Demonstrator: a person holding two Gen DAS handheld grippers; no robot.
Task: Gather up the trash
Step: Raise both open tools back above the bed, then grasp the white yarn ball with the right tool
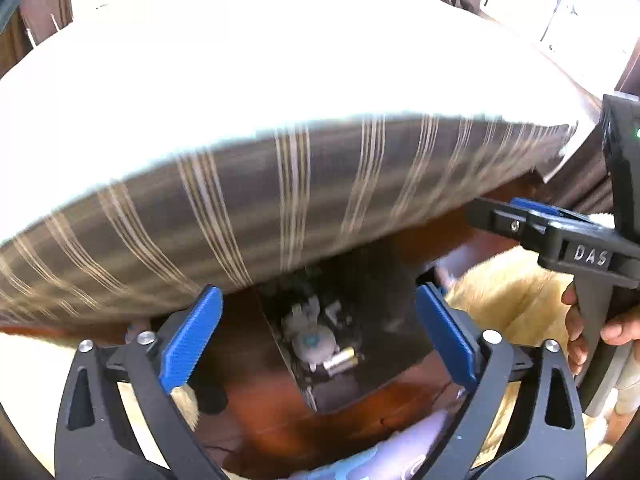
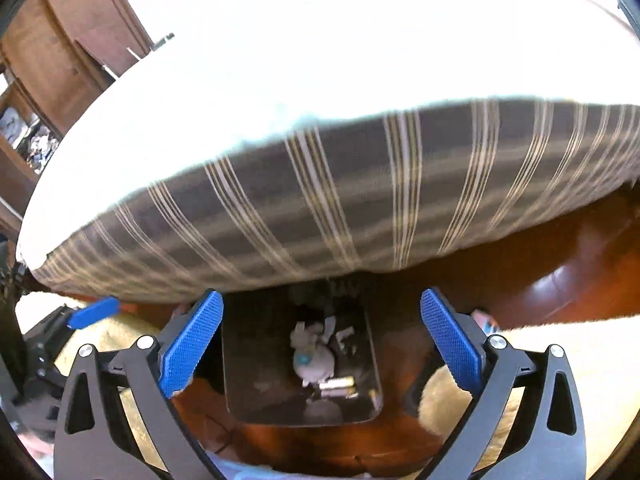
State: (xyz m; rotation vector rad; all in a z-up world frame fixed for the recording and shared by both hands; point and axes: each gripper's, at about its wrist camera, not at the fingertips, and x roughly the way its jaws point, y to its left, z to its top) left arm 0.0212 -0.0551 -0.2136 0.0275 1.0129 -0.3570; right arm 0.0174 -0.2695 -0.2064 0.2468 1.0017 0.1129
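Observation:
A dark rectangular trash bin (image 2: 248, 380) stands on the reddish floor below both grippers, also in the left wrist view (image 1: 384, 320). Inside lie crumpled white paper (image 2: 314, 360), a small battery-like cylinder (image 2: 338, 384) and scraps; the paper (image 1: 312, 342) and the cylinder (image 1: 340, 358) show in the left wrist view too. My left gripper (image 1: 320, 340) is open and empty above the bin. My right gripper (image 2: 322, 344) is open and empty over the bin; it also shows at the right of the left wrist view (image 1: 532, 220).
A bed with a white top and a grey striped side (image 2: 360, 192) overhangs the bin's far edge. A tan fluffy rug (image 1: 516, 300) lies to the right. A lavender and blue package (image 1: 400, 452) lies near the bottom edge. Wooden furniture (image 2: 60, 52) stands far left.

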